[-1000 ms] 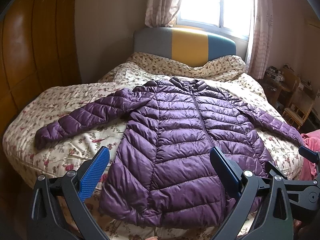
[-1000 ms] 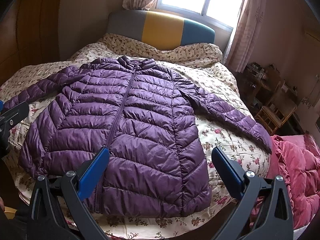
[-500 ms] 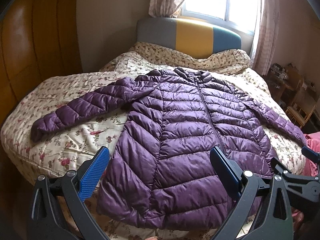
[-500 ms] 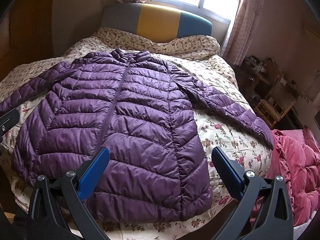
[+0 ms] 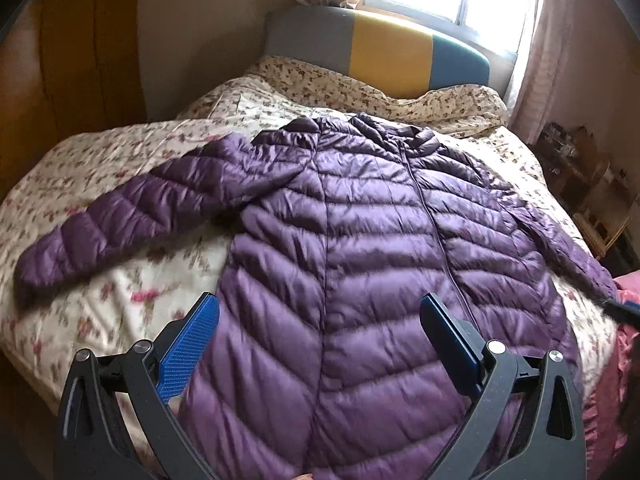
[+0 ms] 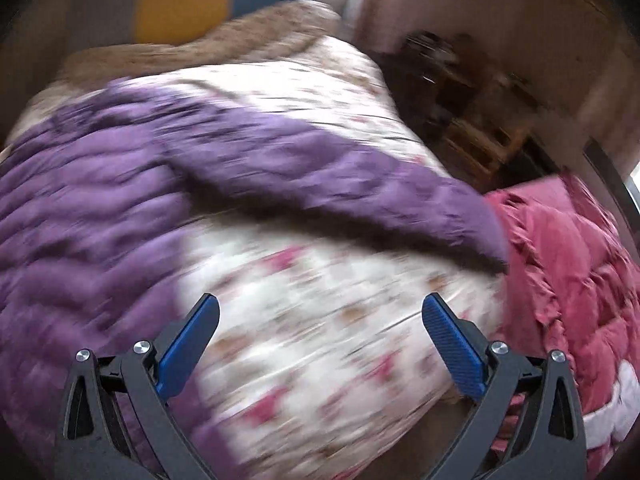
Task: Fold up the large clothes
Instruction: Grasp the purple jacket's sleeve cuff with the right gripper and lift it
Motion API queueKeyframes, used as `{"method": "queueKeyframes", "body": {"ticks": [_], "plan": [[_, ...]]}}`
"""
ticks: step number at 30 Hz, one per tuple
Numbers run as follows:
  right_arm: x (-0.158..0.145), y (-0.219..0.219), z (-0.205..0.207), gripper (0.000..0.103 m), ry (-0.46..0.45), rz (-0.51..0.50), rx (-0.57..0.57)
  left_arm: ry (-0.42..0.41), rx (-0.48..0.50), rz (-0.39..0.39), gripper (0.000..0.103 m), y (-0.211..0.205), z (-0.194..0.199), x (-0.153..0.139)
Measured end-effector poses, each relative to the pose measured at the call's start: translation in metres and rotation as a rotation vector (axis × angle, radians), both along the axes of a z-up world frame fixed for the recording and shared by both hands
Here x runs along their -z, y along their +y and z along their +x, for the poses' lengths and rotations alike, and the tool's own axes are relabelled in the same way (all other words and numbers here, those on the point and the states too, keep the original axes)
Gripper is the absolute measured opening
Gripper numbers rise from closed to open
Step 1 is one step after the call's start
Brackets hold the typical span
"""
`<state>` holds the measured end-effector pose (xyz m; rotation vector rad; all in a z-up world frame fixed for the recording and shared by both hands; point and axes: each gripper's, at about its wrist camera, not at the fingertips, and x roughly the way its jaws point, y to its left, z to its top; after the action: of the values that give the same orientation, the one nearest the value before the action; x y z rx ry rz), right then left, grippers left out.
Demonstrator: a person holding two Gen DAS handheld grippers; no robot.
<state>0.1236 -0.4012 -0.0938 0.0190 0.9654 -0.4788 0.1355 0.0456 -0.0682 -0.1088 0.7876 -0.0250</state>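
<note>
I see the purple puffer jacket [image 5: 360,264] spread flat, front up and zipped, on the bed [image 5: 100,184] with its floral quilt, collar toward the far headboard [image 5: 380,52]. One sleeve [image 5: 132,216] reaches out to the left, the other [image 6: 340,176] to the right, its cuff ending by the pink quilt [image 6: 568,256]. My left tongs [image 5: 320,324] hang wide open above the near hem, holding nothing. My right tongs [image 6: 320,320] are also spread wide and empty, over bare quilt near the right sleeve; that view is blurred.
</note>
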Motion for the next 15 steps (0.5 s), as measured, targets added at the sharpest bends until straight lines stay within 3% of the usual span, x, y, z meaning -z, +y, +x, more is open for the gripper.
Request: {"method": "queueKeyframes", "body": {"ticks": [9, 15], "plan": [[-0.006, -0.183, 0.029, 0.087, 0.031, 0.015, 0.39, -0.011, 0.009, 0.078, 0.1, -0.006, 0.067, 0.012], [0.024, -0.271, 0.032, 0.086, 0.112, 0.191, 0.572, 0.001, -0.001, 0.088, 0.1, -0.006, 0.108, 0.021]]}}
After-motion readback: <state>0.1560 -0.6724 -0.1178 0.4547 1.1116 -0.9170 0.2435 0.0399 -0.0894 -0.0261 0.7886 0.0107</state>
